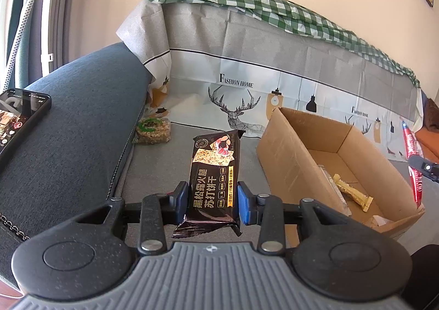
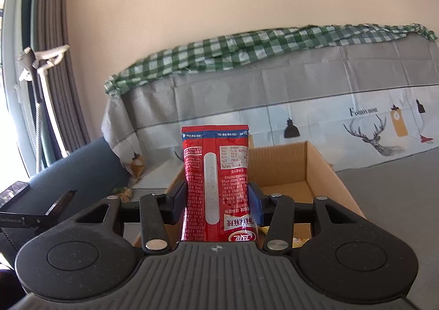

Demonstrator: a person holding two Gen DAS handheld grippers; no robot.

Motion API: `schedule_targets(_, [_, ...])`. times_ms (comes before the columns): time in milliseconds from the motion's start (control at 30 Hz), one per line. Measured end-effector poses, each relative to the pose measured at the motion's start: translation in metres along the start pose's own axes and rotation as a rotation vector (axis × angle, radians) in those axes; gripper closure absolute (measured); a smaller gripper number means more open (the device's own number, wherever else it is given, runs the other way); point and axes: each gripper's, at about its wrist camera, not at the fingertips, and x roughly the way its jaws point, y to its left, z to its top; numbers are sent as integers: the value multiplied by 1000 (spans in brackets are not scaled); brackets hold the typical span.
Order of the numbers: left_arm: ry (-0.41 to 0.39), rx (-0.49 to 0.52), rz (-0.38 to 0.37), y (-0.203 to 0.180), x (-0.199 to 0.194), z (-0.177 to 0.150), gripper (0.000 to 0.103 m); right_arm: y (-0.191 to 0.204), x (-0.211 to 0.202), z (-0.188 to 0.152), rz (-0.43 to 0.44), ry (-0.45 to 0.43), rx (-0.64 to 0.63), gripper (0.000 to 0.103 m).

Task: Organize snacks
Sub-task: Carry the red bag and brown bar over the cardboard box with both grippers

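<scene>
Over the sofa, my left gripper (image 1: 213, 197) clamps the black cracker pack (image 1: 214, 173), right gripper (image 2: 216, 200) clamps the red packet (image 2: 218, 186); slick wrappers could slip short of the cardboard box (image 1: 290, 156).

Left gripper (image 1: 213, 200) pinched on black packet (image 1: 214, 178), held upright, right gripper (image 2: 216, 200) pinched on red packet (image 2: 216, 186), also upright, fingers (image 1: 183, 197) of both pointing forward, roughly level.

Grey sofa seat (image 1: 153, 173) with 1 open cardboard box (image 1: 288, 162) and 1 grain snack pack (image 1: 153, 131) near the armrest (image 1: 82, 118).
</scene>
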Motion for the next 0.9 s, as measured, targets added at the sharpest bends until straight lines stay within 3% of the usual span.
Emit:
schedule_targets(233, [53,22,16,-11,10,4,62,-9,22,-4,-110,113,12,54])
schedule_targets(567, [43,2,-65,-59,15,19,62,-11,30,-3,-106,125,18,54])
schedule_targets(900, [-16,107,-159,-144,23,42,62,-18,31,-4,-83,120,41,54])
